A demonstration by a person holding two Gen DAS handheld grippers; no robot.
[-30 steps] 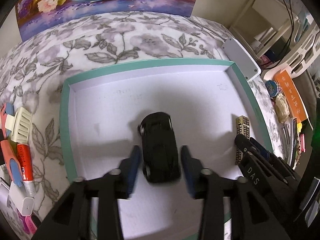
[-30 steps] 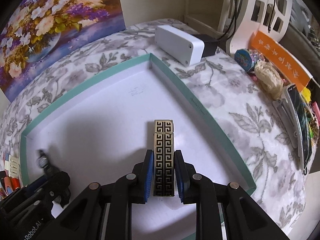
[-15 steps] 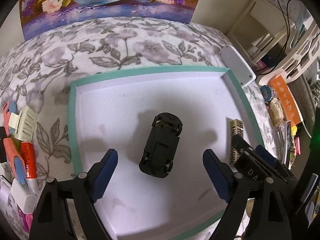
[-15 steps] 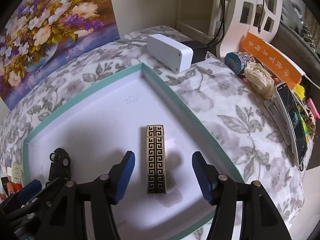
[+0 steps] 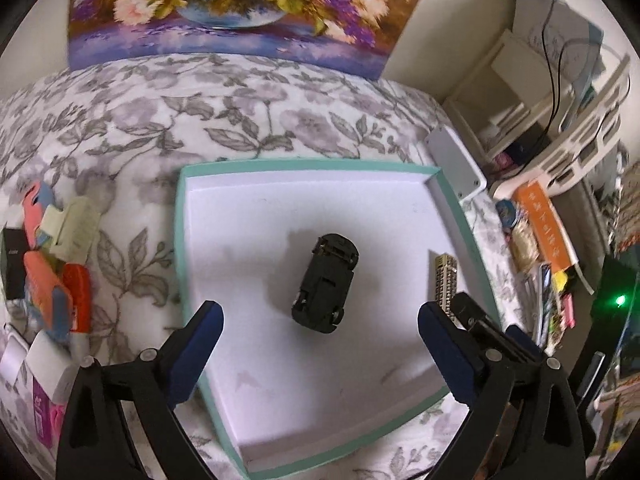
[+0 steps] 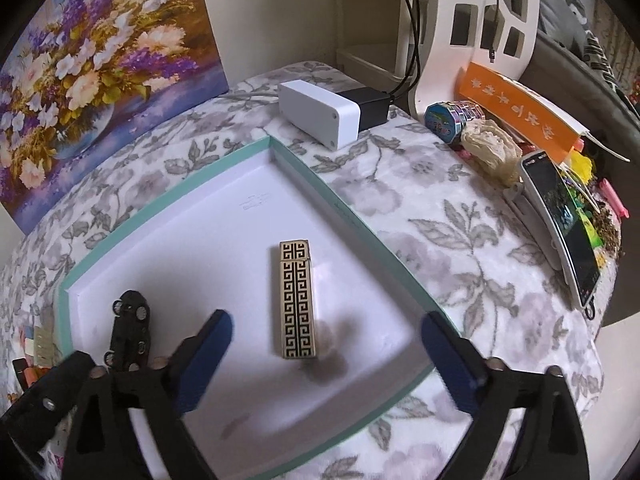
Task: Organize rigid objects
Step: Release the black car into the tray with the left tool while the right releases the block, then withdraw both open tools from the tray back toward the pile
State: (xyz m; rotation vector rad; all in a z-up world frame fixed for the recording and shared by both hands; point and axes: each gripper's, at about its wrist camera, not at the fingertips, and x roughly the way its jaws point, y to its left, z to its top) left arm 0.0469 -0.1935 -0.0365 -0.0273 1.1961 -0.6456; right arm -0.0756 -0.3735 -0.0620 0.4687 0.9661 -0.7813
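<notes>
**Tray contents: car and patterned case, both claws opening above them**

Tray [image 5: 182, 240]: teal-rimmed, white inside, lying on a floral-covered worktop [image 5: 240, 120].

Car [image 5: 325, 283]: black toy, lying wheels-up near the middle of the tray. In the left view it is sitting ahead of the left claw [image 5: 318, 334], between the lines of the two blue pads but beyond their tips, touching neither. In the right view the car [image 6: 127, 330] is showing at the left, just past the left claw's black frame.

Case [image 6: 297, 300]: slim, gold with a black key pattern, lying flat toward the tray's right side. It is sitting ahead of the right claw [image 6: 326, 342], roughly midway between the pads and clear of both. In the left view its end [image 5: 446, 282] is showing beside the tray's right wall.

Left claw: jaws opening, spread wide, gripping nothing.

Right claw: jaws opening, spread wide, gripping nothing.

Surroundings: a white box [image 6: 316, 114] just beyond the tray's far corner; a flower painting [image 6: 96, 64] leaning behind.
</notes>
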